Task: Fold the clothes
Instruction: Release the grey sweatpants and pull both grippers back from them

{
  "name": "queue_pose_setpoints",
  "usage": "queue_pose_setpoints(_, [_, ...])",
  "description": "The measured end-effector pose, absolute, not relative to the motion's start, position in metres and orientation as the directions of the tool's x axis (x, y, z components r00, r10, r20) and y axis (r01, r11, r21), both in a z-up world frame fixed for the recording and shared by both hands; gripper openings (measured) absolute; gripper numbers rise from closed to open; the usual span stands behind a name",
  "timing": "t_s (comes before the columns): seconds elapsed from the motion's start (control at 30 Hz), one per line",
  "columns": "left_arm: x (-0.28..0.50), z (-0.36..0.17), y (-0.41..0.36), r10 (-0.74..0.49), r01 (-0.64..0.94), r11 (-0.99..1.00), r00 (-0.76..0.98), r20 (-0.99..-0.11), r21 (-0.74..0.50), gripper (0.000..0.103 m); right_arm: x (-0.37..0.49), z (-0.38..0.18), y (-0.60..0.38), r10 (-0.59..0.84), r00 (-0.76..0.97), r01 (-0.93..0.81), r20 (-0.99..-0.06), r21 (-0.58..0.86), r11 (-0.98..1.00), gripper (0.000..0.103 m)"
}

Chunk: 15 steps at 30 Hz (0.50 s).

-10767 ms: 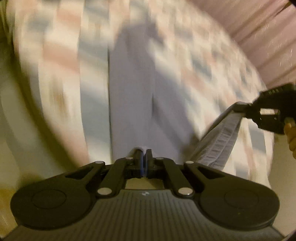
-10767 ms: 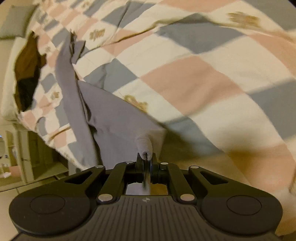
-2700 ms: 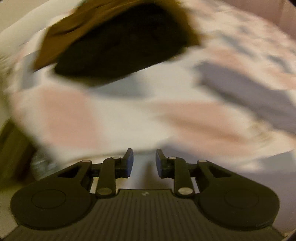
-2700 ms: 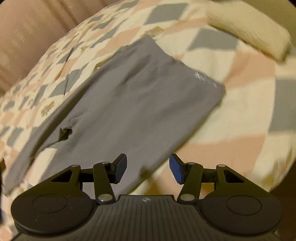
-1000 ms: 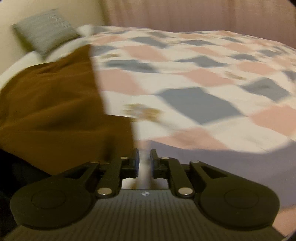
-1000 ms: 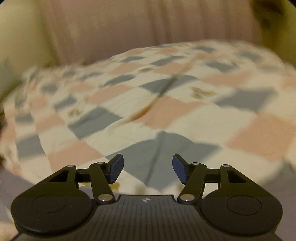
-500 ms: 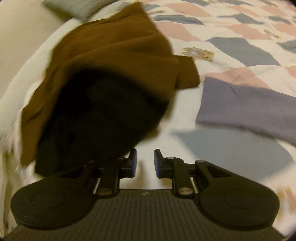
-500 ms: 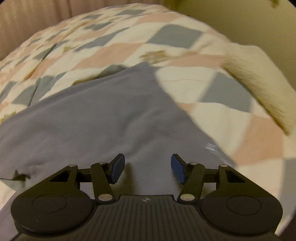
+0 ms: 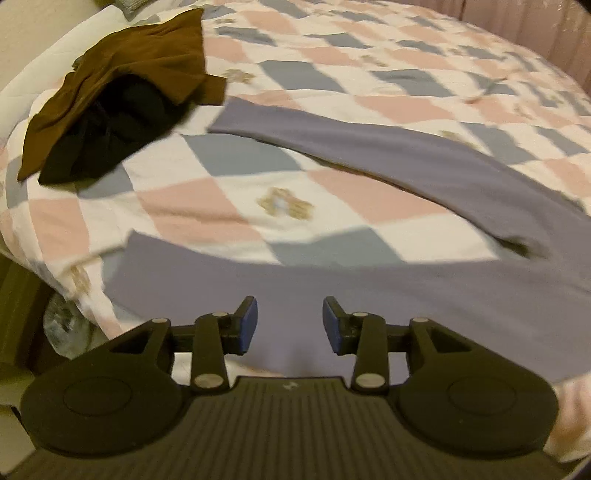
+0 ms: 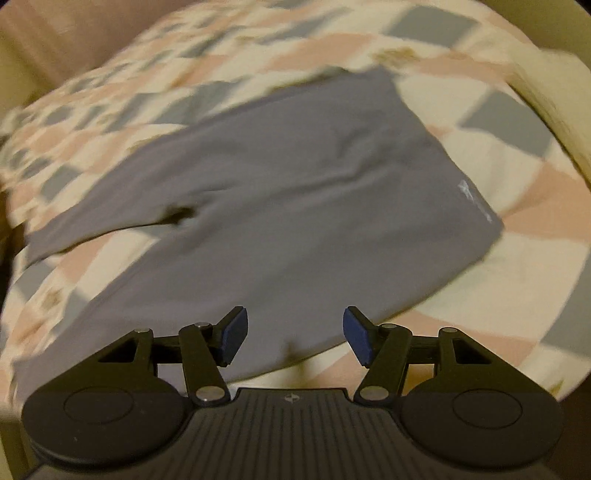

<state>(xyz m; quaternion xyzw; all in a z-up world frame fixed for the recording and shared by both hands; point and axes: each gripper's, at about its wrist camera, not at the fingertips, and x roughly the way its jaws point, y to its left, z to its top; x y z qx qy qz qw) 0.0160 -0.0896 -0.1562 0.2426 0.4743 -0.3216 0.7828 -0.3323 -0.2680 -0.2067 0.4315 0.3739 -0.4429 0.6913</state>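
Grey trousers (image 9: 424,173) lie spread flat on a checked quilt (image 9: 207,206), their two legs fanned apart toward the left. My left gripper (image 9: 289,320) hovers over the nearer leg close to the bed's front edge; its jaws are opening and nothing is between them. In the right wrist view the same trousers (image 10: 295,184) show their waist end with a small white logo at the right. My right gripper (image 10: 294,335) hangs above the trousers' near edge, open and holding nothing.
A heap of brown and black clothes (image 9: 122,85) lies at the quilt's far left. A grey cushion (image 9: 129,3) peeks in beyond it. A cream pillow (image 10: 546,92) borders the bed at the right. A curtain (image 9: 546,26) hangs behind the bed.
My left gripper swung from over the brown heap to above the near trouser leg and its jaws spread wider. The right gripper pulled back, so the whole waist end shows.
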Motion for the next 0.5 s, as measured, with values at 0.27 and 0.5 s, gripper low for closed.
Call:
queue_pose_setpoints(0.27, [-0.06,-0.137,-0.071,-0.277,0.72,0.693,0.327,-0.903,0.048,0.041,-0.36,-0.147,-0.271,-0.321,0.416,0.869,-0.851,0.268,0.416,0.069])
queue_pose_setpoints(0.5, [-0.095,-0.116,-0.065,-0.257,0.736,0.666,0.38,-0.888,0.123,0.048,-0.36,-0.135,-0.255,-0.275,0.417,0.837,-0.866,0.249,0.487,0.073])
